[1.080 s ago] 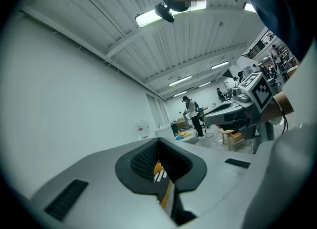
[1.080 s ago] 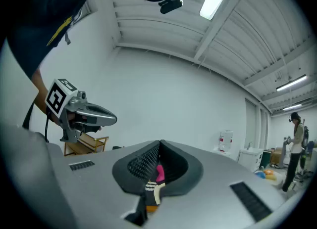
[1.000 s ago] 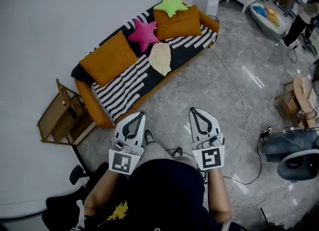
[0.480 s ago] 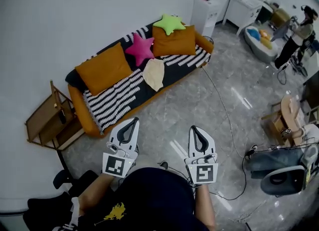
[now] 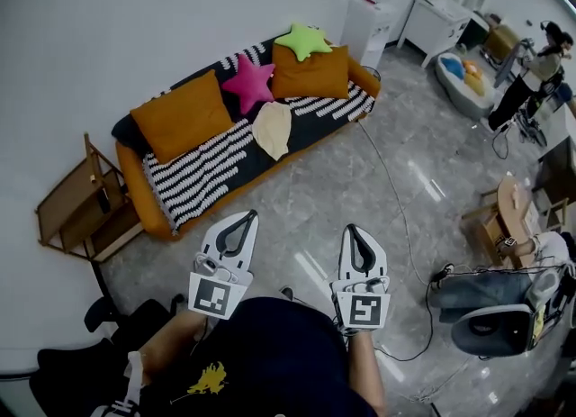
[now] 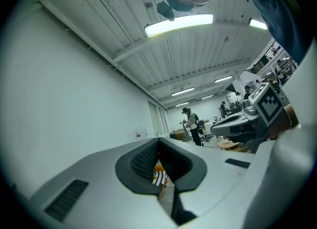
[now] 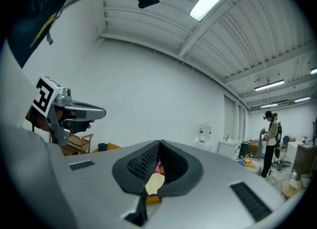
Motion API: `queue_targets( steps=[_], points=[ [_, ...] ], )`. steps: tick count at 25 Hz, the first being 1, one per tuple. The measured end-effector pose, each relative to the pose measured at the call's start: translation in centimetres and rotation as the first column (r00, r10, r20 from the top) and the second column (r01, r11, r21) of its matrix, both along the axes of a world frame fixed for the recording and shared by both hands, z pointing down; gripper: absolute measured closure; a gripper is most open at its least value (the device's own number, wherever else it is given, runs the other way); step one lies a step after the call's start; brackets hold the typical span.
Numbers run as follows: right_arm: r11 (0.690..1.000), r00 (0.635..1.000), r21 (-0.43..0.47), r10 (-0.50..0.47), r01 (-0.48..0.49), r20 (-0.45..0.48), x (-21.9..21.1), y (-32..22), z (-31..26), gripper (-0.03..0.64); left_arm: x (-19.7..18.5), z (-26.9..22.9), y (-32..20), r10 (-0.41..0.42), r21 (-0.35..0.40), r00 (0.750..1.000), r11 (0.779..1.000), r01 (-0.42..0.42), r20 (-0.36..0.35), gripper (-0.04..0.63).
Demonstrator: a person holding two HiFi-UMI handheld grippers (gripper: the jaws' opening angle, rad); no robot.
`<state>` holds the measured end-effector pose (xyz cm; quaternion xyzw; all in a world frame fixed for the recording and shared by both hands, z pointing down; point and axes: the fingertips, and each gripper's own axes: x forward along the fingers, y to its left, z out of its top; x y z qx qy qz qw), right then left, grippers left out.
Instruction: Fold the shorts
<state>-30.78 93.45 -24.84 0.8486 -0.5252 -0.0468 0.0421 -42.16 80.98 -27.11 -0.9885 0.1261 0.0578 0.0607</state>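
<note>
Both tools are held level in front of the person, well apart from the work. The left gripper (image 5: pixel 243 218) has its jaws pressed together on nothing, as confirmed in the left gripper view (image 6: pixel 158 142). The right gripper (image 5: pixel 353 230) is likewise closed and empty (image 7: pixel 159 144). A cream garment (image 5: pixel 271 130), judged to be the shorts, lies crumpled on the striped sofa (image 5: pixel 193 175), at about 12 o'clock from the left gripper across a stretch of bare floor. In the right gripper view it shows only as a small pale patch (image 7: pixel 154 184) through the jaw window. A pink star cushion (image 5: pixel 247 83) sits at its 11 o'clock, touching or nearly so. An orange cushion (image 5: pixel 310 70) sits at its 1 o'clock and a larger orange cushion (image 5: pixel 176 115) at its 9 o'clock. Handling estimate: light, soft and limp, with no stiffness to hold a shape. It is expected to sag and drape once lifted. Breakage is not a concern. Two corners of one edge, preferably the waistband, are judged the best pinch points, one per gripper. Which edge that is cannot be told at this range. A shallow pinch is advised, so that the sofa cover is not caught too.
</note>
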Motion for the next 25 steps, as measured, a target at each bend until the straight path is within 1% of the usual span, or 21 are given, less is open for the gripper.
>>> queue_targets(
  steps=[2,3,4,5,6,7,9,10,11,12,13,14,15,17,19,21,22,23,25],
  points=[
    [1.000,1.000,-0.014,0.007,-0.007,0.002,-0.2,0.2,0.3,0.598,-0.7,0.4,0.0,0.003,-0.010,1.000,1.000,-0.003,-0.007,0.581],
    [1.000,1.000,-0.030,0.006,-0.006,0.003,-0.3,0.3,0.6,0.584,-1.1,0.5,0.1,0.012,-0.007,1.000,1.000,-0.013,-0.008,0.581],
    [0.999,1.000,-0.052,0.004,-0.004,0.006,-0.5,0.3,1.0,0.531,-1.4,0.7,0.1,0.022,0.001,1.000,1.000,-0.022,-0.007,0.556],
    [0.997,1.000,-0.072,0.003,-0.003,0.007,-0.6,0.4,1.3,0.481,-1.6,0.8,0.1,0.026,0.005,1.000,1.000,-0.026,-0.005,0.457],
    [0.996,1.000,-0.086,0.003,-0.003,0.005,-0.7,0.4,1.5,0.445,-1.8,0.9,0.0,0.024,0.004,1.000,1.000,-0.024,-0.004,0.425],
    [0.995,1.000,-0.096,0.001,-0.001,0.001,-0.7,0.3,1.6,0.431,-2.0,1.1,-0.2,0.017,-0.001,1.000,1.000,-0.017,-0.003,0.420],
    [0.992,1.000,-0.125,-0.010,0.010,-0.003,-0.8,0.1,1.8,0.393,-2.3,1.3,-0.8,-0.001,-0.003,1.000,1.000,0.001,-0.004,0.381],
    [0.990,1.000,-0.138,-0.012,0.013,0.002,-0.8,0.0,2.0,0.366,-2.3,1.4,-1.2,-0.012,-0.006,1.000,1.000,0.012,-0.010,0.339],
    [0.990,1.000,-0.141,-0.008,0.009,0.009,-0.8,-0.1,2.2,0.319,-2.4,1.5,-1.6,-0.026,-0.015,0.999,1.000,0.026,-0.020,0.268],
    [0.991,1.000,-0.136,0.001,0.001,0.016,-0.7,-0.2,2.4,0.244,-2.5,1.5,-2.1,-0.043,-0.025,0.999,0.999,0.042,-0.031,0.228],
    [0.992,1.000,-0.125,0.013,-0.011,0.015,-0.6,-0.4,2.5,0.151,-2.8,1.6,-2.4,-0.059,-0.030,0.998,0.998,0.058,-0.036,0.203],
    [0.994,1.000,-0.109,0.022,-0.022,0.004,-0.6,-0.6,2.5,0.020,-3.0,1.9,-2.5,-0.069,-0.020,0.997,0.997,0.069,-0.028,0.165],
    [0.995,1.000,-0.095,0.027,-0.028,-0.011,-0.6,-0.6,2.4,0.017,-3.0,2.3,-2.4,-0.070,0.009,0.998,0.998,0.070,-0.001,0.131],
    [0.994,1.000,-0.104,0.020,-0.022,-0.020,-0.7,-0.6,2.6,0.017,-2.8,3.2,-1.8,-0.049,0.086,0.996,0.995,0.043,0.071,0.097],
    [0.994,1.000,-0.109,0.006,-0.007,-0.010,-0.7,-0.7,2.5,0.017,-2.5,3.5,-1.5,-0.038,0.095,0.995,0.995,0.030,0.087,0.092],
    [0.993,1.000,-0.118,0.004,-0.005,-0.009,-0.4,-0.8,2.3,0.017,-2.3,3.6,-1.7,-0.038,0.156,0.991,0.988,0.018,0.126,0.092],
    [0.992,1.000,-0.125,0.006,-0.007,-0.006,-0.1,-0.7,2.4,0.017,-2.3,3.4,-1.9,-0.045,0.172,0.991,0.985,0.023,0.130,0.094],
    [0.993,1.000,-0.121,0.009,-0.009,0.003,0.2,-0.7,2.5,0.017,-2.4,3.1,-2.3,-0.061,0.146,0.993,0.988,0.046,0.099,0.094],
    [0.993,0.999,-0.115,0.009,-0.005,0.039,0.8,-0.5,3.0,0.017,-2.8,2.5,-3.2,-0.109,0.043,0.994,0.993,0.108,0.012,0.095]
  ],
)
